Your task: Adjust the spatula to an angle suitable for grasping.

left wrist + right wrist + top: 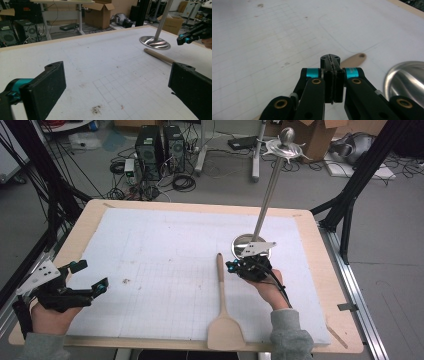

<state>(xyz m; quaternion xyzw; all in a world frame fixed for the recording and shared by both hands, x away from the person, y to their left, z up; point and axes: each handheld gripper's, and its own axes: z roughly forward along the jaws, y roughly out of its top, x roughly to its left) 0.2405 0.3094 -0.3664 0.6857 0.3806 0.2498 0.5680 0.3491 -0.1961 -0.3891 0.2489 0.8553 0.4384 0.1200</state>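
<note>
Lying near the bench's [320, 250] front edge, the wooden spatula [222, 312] sits just beside the right gripper [231, 266], fingers pressed together; left gripper [90, 276] fingers spread, empty.

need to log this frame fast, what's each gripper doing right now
left gripper: open, jaws wide apart, nothing between them.
right gripper: shut, jaws pressed together on nothing, just above the wooden spatula.

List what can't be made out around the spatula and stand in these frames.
- Wooden spatula: right gripper view, the closed right hand-held gripper hides most of it; the handle end peeks out.
- Metal stand: left gripper view, top cut off by the edge.
- Stand base: right gripper view, cut by the edge.
</note>
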